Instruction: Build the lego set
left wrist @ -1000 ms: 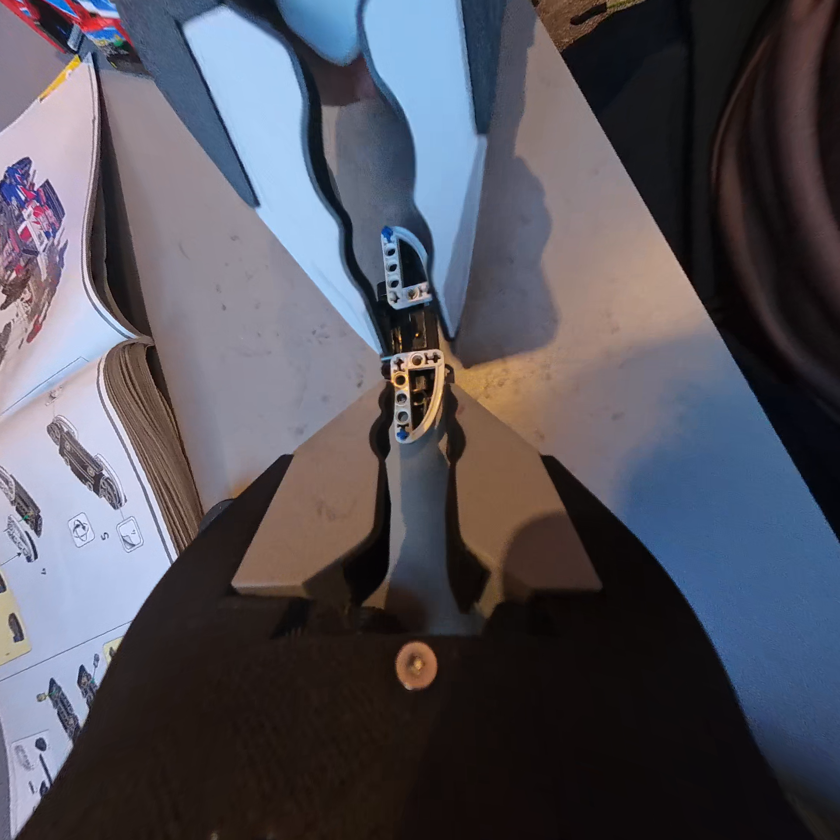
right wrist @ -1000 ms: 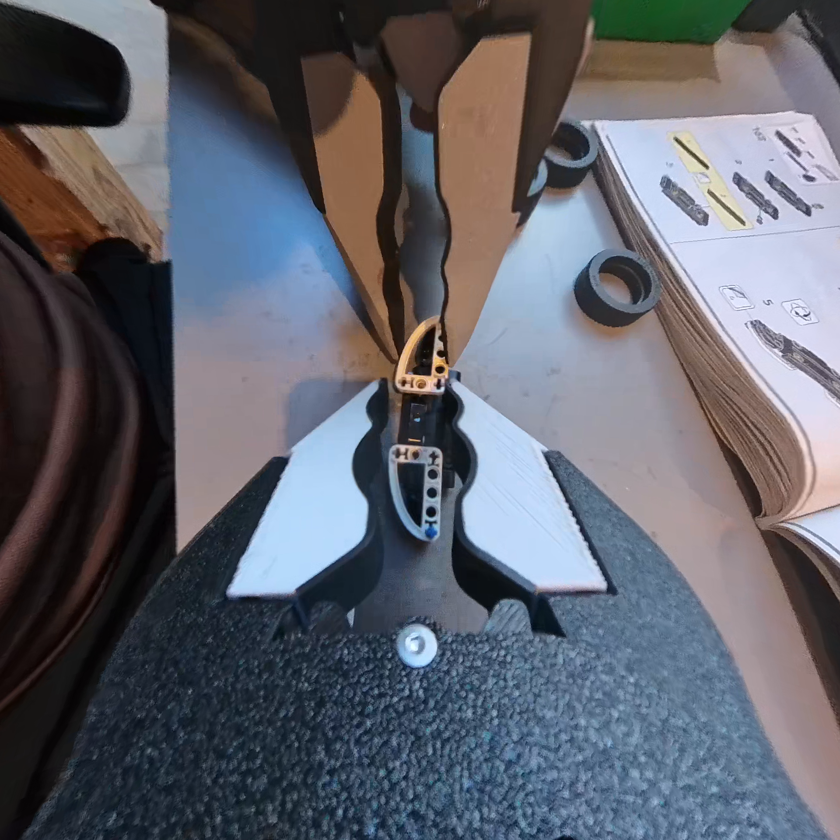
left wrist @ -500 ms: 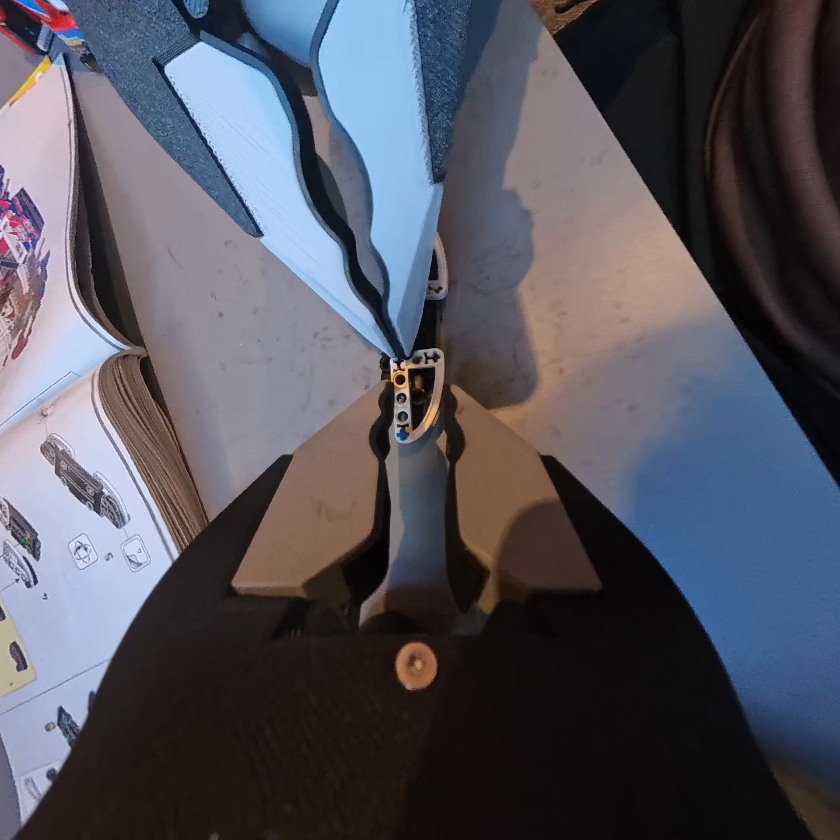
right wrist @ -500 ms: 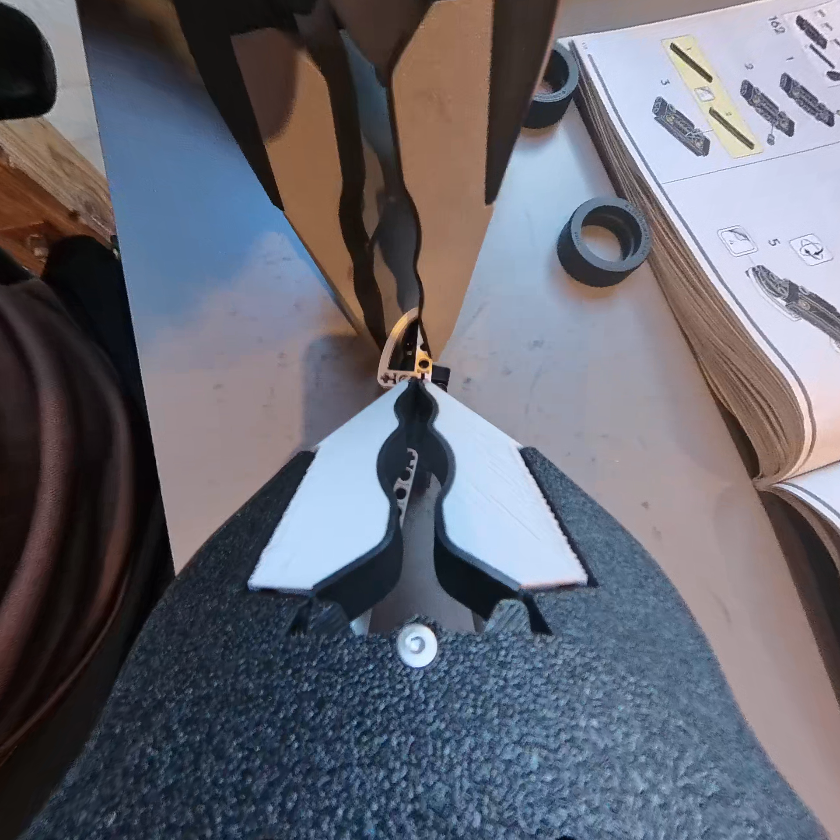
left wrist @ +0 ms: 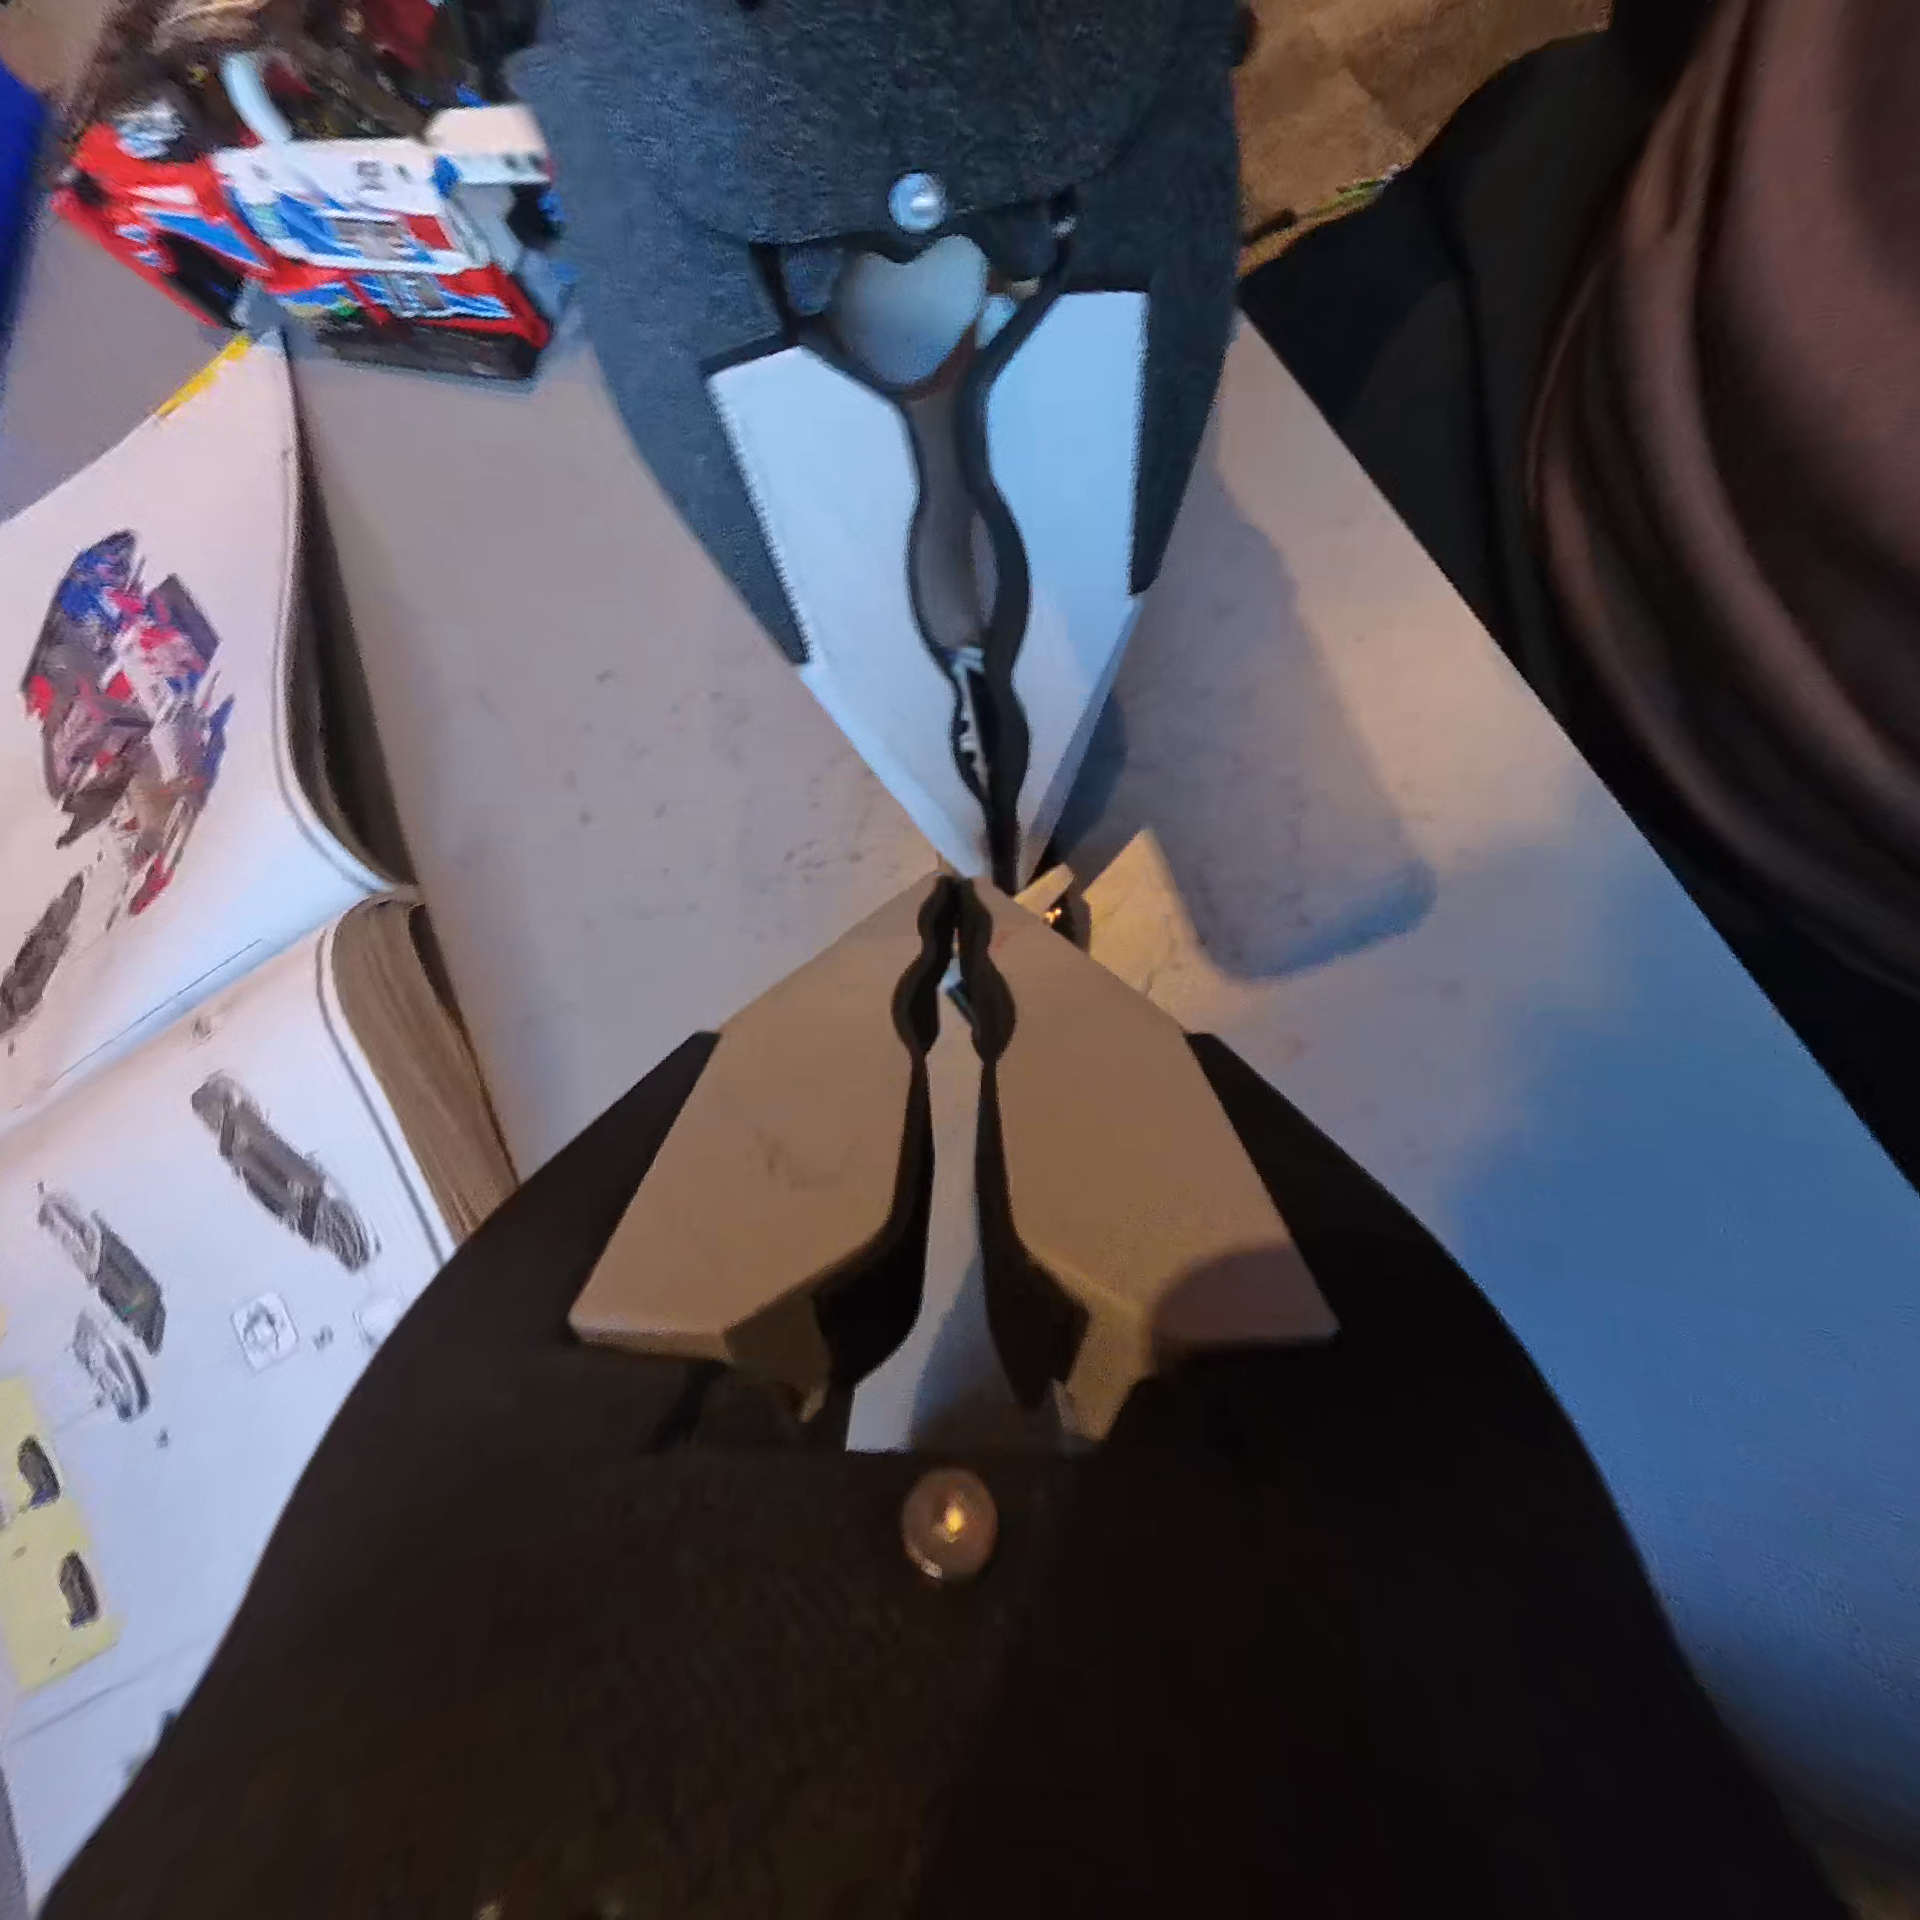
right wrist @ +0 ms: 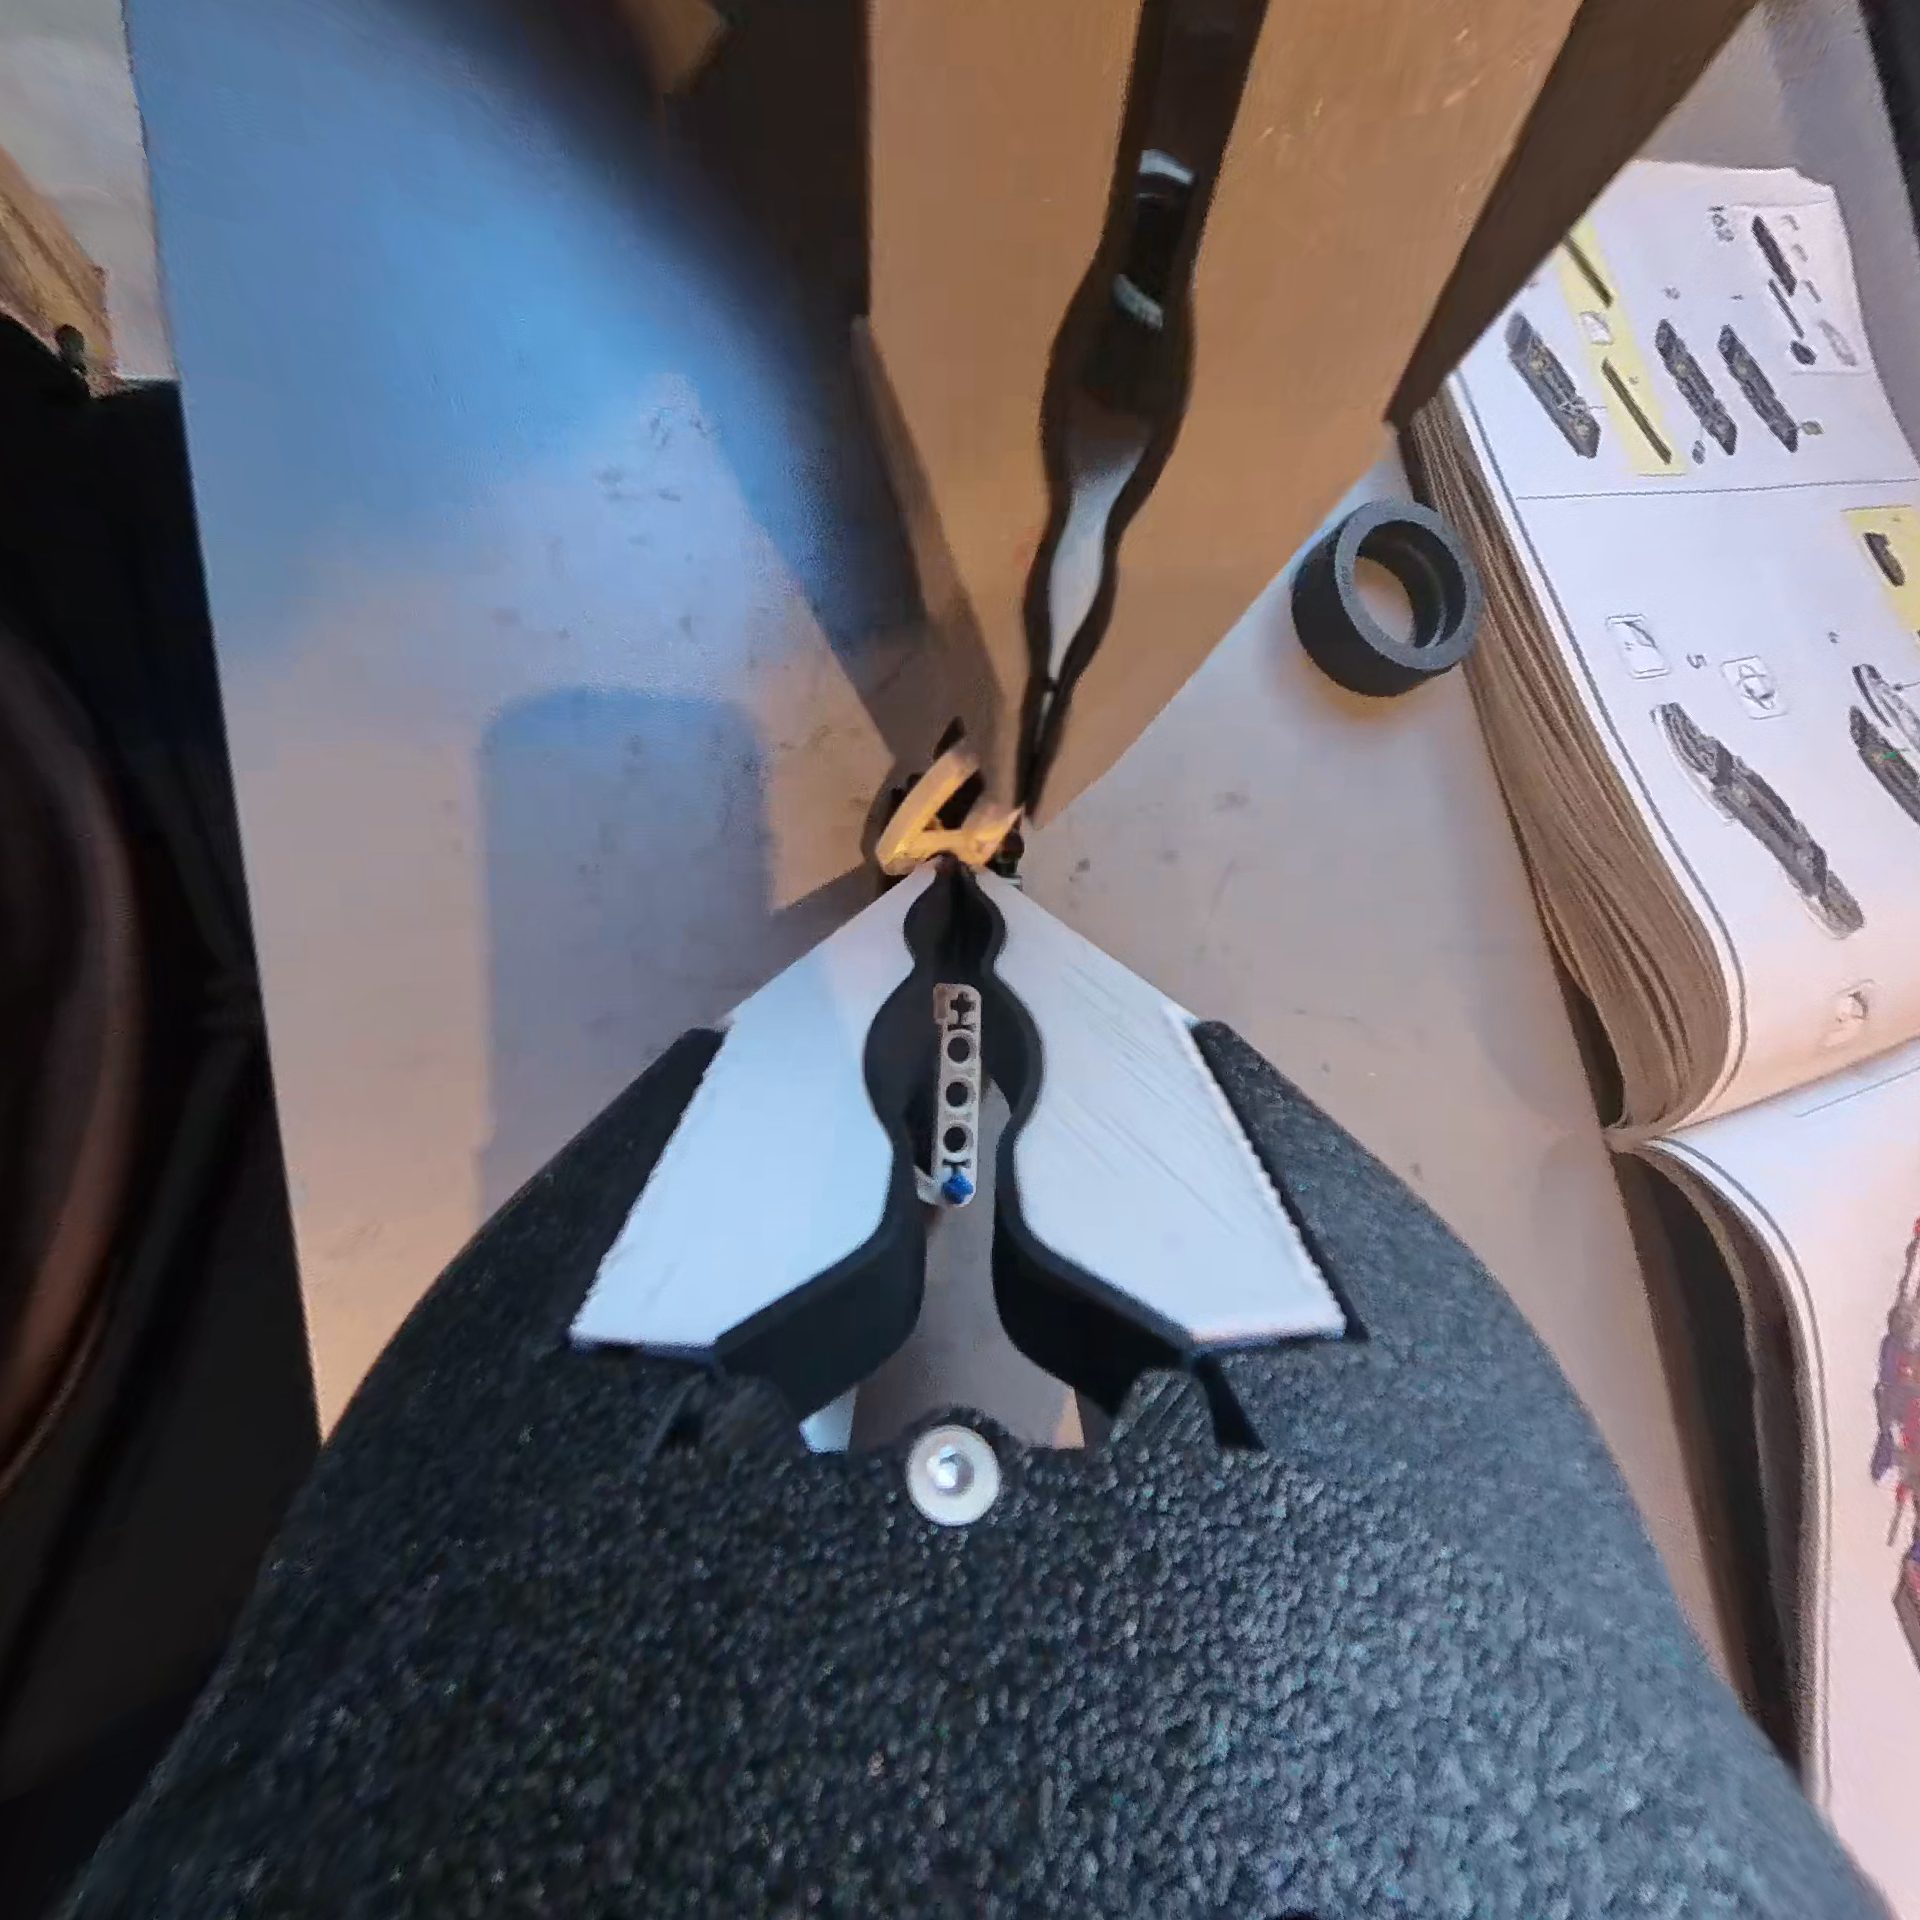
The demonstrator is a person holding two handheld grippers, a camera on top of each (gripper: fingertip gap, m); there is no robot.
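A small Lego assembly of white curved panels on a black core hangs between my two grippers above the grey table (left wrist: 644, 727). My right gripper (right wrist: 956, 881) is shut on one end; a white holed panel with a blue pin (right wrist: 956, 1081) shows edge-on between its white fingers. My left gripper (left wrist: 958, 885) is shut on the other end, with its tan fingers meeting tip to tip with the right gripper (left wrist: 987, 857). A white curved panel (right wrist: 935, 810) sticks out beside the left gripper (right wrist: 1023, 805). The black core is mostly hidden.
An open instruction booklet (left wrist: 156, 1039) lies left in the left wrist view and right in the right wrist view (right wrist: 1714, 727). A black tyre (right wrist: 1387, 603) lies beside it. A red Lego box (left wrist: 312, 260) stands at the table's far end. A person's dark clothing (left wrist: 1714, 520) borders the table edge.
Both grippers have closed tighter on the assembly and turned, so the panels now show edge-on. The two gripper tips have come together.
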